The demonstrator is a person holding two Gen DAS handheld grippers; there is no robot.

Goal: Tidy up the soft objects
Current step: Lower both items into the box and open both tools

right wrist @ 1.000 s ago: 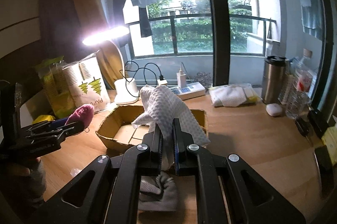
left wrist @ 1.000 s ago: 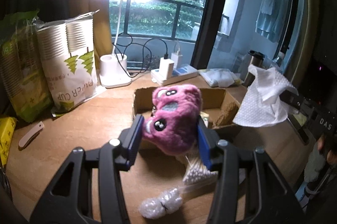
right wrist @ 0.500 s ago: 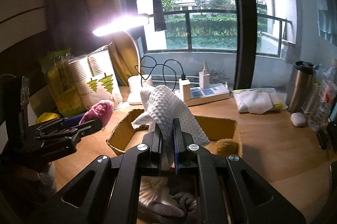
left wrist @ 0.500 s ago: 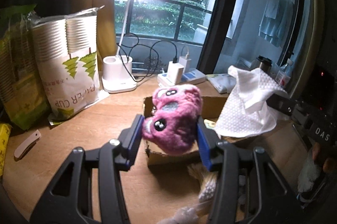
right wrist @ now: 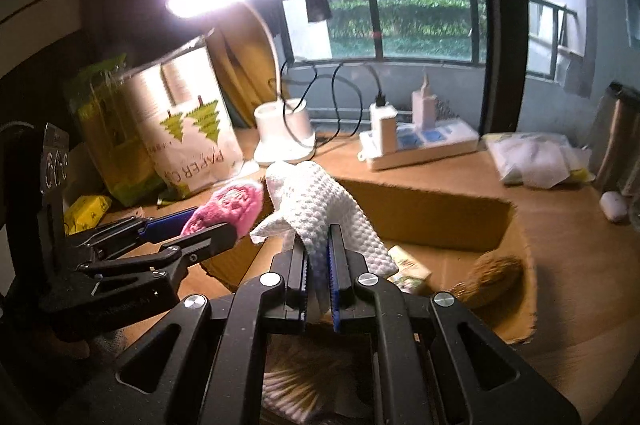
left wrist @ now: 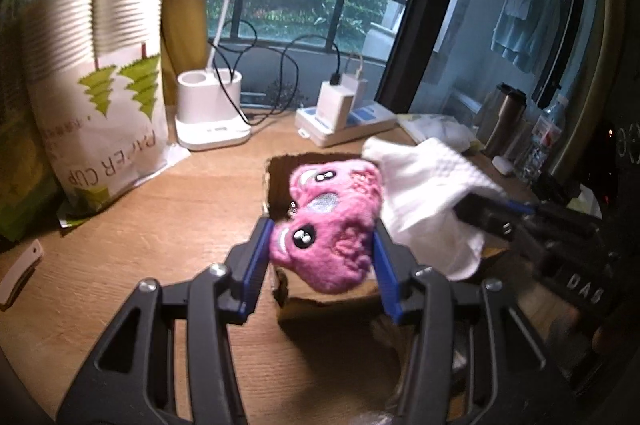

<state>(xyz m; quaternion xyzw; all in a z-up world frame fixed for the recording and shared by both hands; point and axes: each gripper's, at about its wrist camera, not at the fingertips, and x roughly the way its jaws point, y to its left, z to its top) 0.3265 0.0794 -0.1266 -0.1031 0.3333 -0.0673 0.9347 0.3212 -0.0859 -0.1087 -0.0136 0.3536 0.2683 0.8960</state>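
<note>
My left gripper [left wrist: 320, 229] is shut on a pink plush toy [left wrist: 332, 225] with googly eyes, which hangs over the near left corner of an open cardboard box [left wrist: 332, 307]. My right gripper [right wrist: 318, 237] is shut on a white waffle cloth [right wrist: 324, 209] above the box's [right wrist: 420, 209] left half. The cloth [left wrist: 432, 193] touches the plush's right side. In the right wrist view the plush [right wrist: 232, 205] and the left gripper [right wrist: 208, 221] appear at left. A brown fuzzy thing [right wrist: 492, 277] and a small packet [right wrist: 408, 265] lie inside the box.
On the wooden desk behind the box stand a lamp base [left wrist: 208, 113], a paper cup bag [left wrist: 104, 85] and a power strip [left wrist: 348, 121]. A wrapped cloth pack [right wrist: 536, 157], a steel flask [right wrist: 616, 137] and a small white case [right wrist: 614, 205] sit at right. A bag of cotton swabs [right wrist: 288, 385] lies below my right gripper.
Both grippers have moved forward and down toward the box, each still holding its item. The white cloth has come in from the right and now touches the plush.
</note>
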